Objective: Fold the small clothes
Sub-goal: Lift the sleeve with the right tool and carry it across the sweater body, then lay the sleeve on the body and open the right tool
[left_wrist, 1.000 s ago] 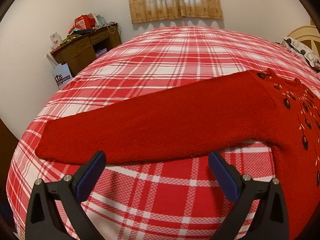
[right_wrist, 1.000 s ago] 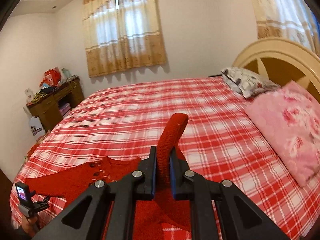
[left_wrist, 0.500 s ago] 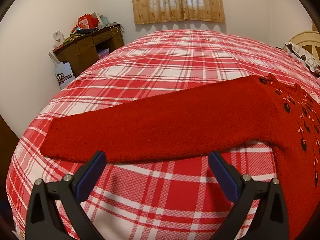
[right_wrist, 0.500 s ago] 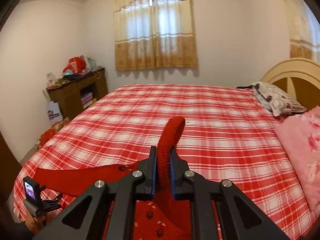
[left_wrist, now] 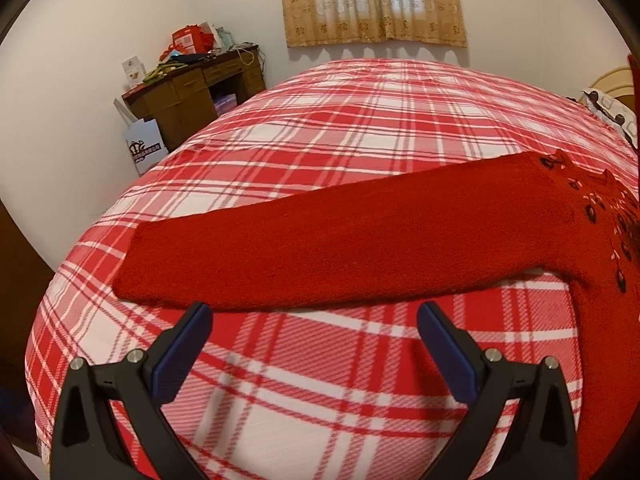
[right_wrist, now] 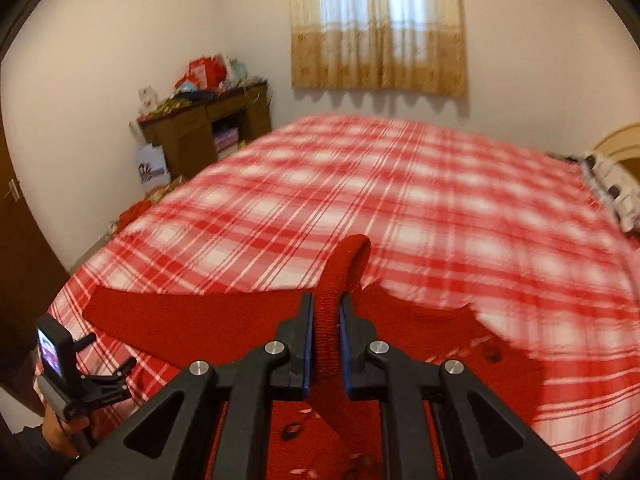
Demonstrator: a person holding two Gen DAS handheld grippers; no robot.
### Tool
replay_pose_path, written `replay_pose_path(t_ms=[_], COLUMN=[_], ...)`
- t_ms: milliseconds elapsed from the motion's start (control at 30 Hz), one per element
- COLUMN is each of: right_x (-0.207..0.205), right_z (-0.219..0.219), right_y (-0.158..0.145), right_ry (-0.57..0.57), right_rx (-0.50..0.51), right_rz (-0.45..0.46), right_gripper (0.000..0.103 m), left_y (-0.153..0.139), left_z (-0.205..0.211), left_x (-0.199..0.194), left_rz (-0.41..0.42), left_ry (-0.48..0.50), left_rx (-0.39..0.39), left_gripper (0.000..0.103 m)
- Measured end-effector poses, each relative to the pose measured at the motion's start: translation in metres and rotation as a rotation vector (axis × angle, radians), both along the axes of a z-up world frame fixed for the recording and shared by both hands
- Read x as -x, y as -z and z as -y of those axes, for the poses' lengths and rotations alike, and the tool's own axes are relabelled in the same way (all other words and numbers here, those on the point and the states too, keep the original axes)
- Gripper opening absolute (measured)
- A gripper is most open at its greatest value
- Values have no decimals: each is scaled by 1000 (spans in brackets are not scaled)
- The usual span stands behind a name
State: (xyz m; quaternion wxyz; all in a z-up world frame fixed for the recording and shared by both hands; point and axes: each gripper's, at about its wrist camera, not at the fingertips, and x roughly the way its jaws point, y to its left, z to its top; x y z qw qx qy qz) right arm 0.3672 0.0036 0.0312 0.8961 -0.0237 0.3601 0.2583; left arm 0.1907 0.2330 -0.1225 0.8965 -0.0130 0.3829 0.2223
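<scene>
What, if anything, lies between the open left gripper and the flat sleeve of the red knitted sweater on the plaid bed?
Nothing visible. The left gripper stands open just short of the red knitted sweater's outstretched sleeve; only bare red-and-white plaid bedspread lies between them. The right gripper is shut on the other sleeve, well away from this path.

Bedroom contents, counted: one bed with red-and-white plaid cover (left_wrist: pixel 360 128); one red knitted sweater (left_wrist: pixel 360 240), one of its sleeves lying flat, a second sleeve (right_wrist: pixel 340 280) raised; two handheld grippers, the left gripper (left_wrist: pixel 314 320) and the right gripper (right_wrist: pixel 326 344); one curtained window (left_wrist: pixel 374 0); one wooden desk (left_wrist: pixel 192 92); one white paper bag (left_wrist: pixel 145 148); one patterned pillow (right_wrist: pixel 616 188); one hand (right_wrist: pixel 64 436).
</scene>
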Motion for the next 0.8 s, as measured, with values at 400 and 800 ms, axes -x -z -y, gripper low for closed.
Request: replay_pose_path(t_ms=[400,800], right_x=[-3,0], right_z=[-72,-104], right_y=[118,152], right_ry=[-78,-82], right_rx=[54,59], right_rz=[-176,-232], right_gripper=[11,11], left_y=[7,14], left_z=[-10,-7], left_x=[8,7], left_rz=[-15,-35], left_ry=[-17,-23], left_rx=[0,2], left_gripper=[103,103])
